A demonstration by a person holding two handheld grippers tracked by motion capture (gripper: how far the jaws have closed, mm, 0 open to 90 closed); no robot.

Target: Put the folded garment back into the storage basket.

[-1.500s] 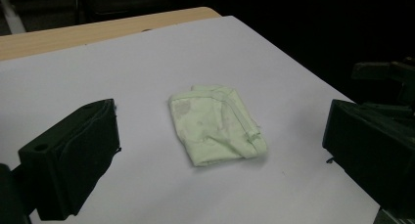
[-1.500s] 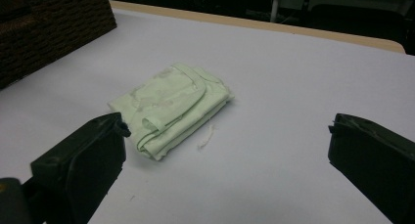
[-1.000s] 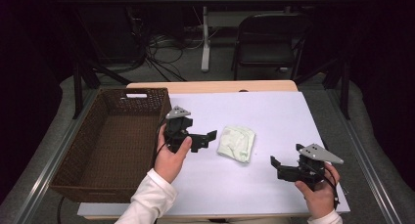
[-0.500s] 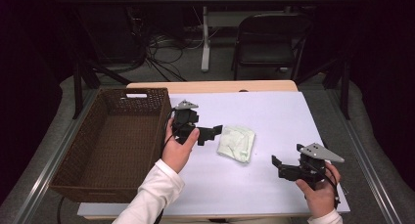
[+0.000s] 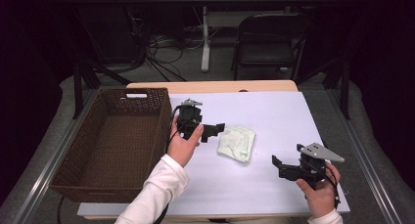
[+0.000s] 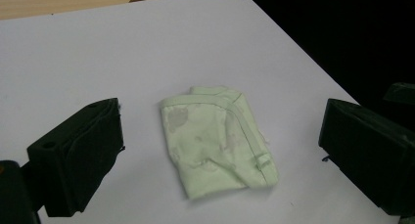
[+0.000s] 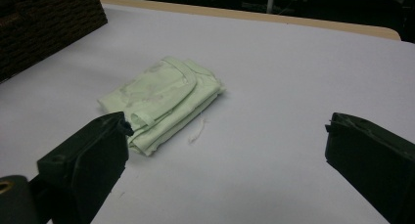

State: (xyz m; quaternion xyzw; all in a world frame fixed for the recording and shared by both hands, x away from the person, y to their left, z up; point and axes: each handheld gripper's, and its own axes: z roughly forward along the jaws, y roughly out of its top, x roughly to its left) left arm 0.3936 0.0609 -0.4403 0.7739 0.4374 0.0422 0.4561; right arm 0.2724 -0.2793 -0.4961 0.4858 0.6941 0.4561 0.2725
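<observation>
The left gripper (image 5: 215,131) has moved closer to the folded cloth (image 5: 237,143), jaws wide, holding nothing.

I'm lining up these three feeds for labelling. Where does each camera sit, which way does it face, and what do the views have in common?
High view: above the person's side, facing forward and down on the table; both forearms, left gripper and right gripper show, with the basket.
Left gripper view: on the left gripper, facing down on the folded cloth between open jaws.
Right gripper view: on the right gripper, looking low across the table.
Shared: all show the cloth.
</observation>
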